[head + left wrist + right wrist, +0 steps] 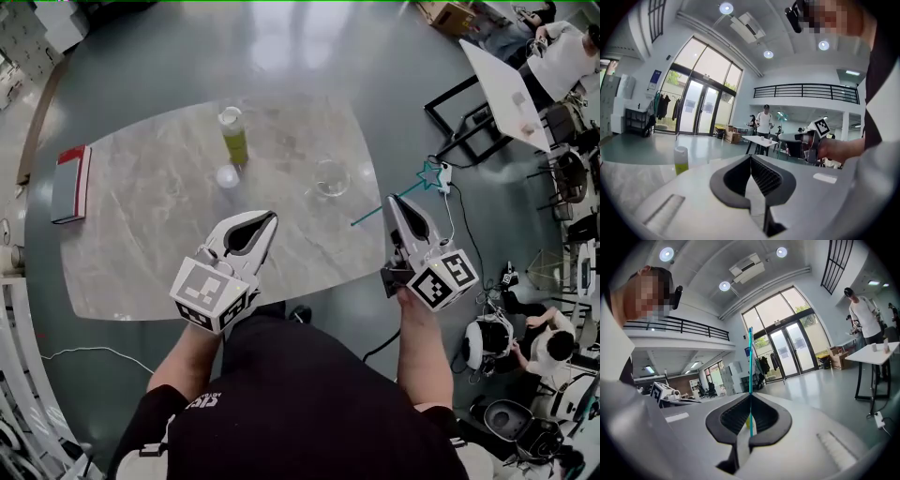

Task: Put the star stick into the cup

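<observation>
A teal star stick is pinched in my right gripper, which hangs off the table's right edge. Its star head points right over the floor and its tail reaches toward the table. In the right gripper view the stick runs straight up from the shut jaws of the right gripper. The clear glass cup stands empty on the marble table, left of that gripper. My left gripper hovers over the table's near edge, shut with nothing in it, its tips meeting.
A green bottle stands at the table's far middle, with a small white round object just in front of it. A red and grey book lies at the left edge. Cables, a white table and seated people fill the right.
</observation>
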Available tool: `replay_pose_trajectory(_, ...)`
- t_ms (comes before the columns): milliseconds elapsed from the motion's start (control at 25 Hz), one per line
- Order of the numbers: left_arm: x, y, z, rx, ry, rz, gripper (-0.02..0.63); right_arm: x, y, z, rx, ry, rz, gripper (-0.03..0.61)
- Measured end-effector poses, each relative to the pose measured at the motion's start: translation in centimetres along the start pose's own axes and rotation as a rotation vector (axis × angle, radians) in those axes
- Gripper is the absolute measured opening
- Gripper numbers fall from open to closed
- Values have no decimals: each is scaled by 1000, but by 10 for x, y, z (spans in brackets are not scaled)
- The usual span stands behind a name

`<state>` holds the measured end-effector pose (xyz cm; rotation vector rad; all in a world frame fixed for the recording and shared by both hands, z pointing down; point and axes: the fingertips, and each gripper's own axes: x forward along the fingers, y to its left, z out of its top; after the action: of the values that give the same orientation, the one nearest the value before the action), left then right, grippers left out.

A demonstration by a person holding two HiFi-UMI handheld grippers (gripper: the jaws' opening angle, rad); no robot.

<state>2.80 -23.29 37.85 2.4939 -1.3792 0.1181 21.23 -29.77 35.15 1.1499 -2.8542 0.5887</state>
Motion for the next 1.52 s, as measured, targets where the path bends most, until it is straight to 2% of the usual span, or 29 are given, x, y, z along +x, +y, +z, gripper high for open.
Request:
replay_pose_trajectory(520,67,45,-26,-49,33,-27,5,85,-44,-33,29,53,-14,18)
replay_pose_trajectory(640,79,50,-37,-49,35,-31,5,99,-52,-42,26,50,-14,18)
replay_pose_trajectory(800,89,68,-58,-90,49,-39,5,125,-57,-58,6,22,-45,18)
replay_pose_trajectory(960,110,64,-68,-92,64,-50,5,135,-78,-79,7,62,-75,18)
replay_pose_trajectory(1160,126,64,-78,-92,85,-61,5,145,-89,-111,32,127,-68,18)
replay_pose_trajectory(1520,148,67,-96,-103,109,-62,5,151,-100,-139,-16,213,-87,20)
